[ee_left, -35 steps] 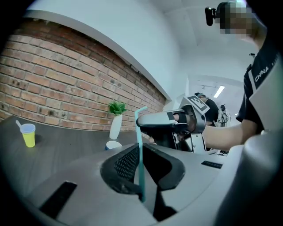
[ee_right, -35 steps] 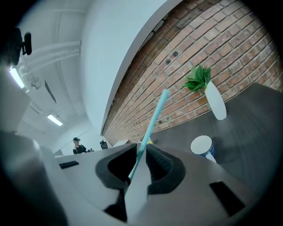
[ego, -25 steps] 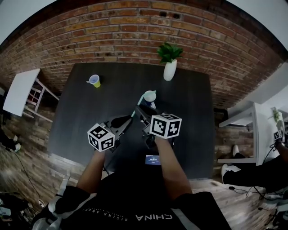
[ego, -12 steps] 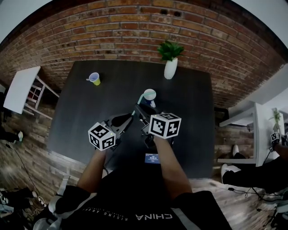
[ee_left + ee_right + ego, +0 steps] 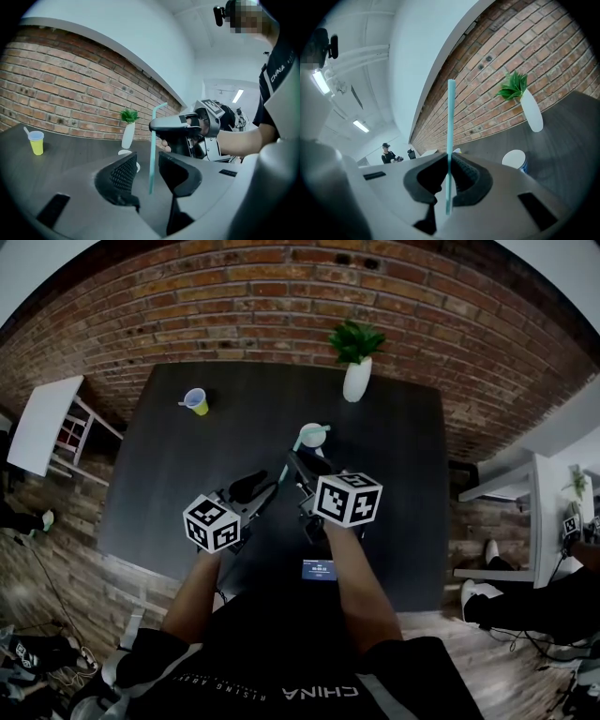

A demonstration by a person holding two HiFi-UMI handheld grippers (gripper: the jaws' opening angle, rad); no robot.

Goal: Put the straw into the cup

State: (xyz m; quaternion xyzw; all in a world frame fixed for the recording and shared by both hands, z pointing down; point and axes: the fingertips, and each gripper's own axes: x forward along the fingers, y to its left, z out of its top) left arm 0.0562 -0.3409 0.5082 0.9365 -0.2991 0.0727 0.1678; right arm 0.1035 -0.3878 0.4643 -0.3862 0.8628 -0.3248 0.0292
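A teal straw (image 5: 152,150) stands upright between my two grippers, over the dark table (image 5: 187,484). My right gripper (image 5: 449,180) is shut on the straw (image 5: 451,131) near its lower end. My left gripper (image 5: 146,176) has just been opening. The straw still passes between its jaws, but the pads stand clear of it. In the head view both grippers meet just in front of the white cup (image 5: 313,435), left gripper (image 5: 267,486) beside right gripper (image 5: 298,465). The cup (image 5: 517,159) stands on the table to the right, beyond the right jaws.
A white vase with a green plant (image 5: 355,381) stands at the table's far edge. A yellow cup (image 5: 196,402) sits at the far left. A small phone-like device (image 5: 319,570) lies near the front edge. A brick wall runs behind the table.
Both grippers stay where they were in front of the white cup. The head view has shifted slightly; no other movement shows.
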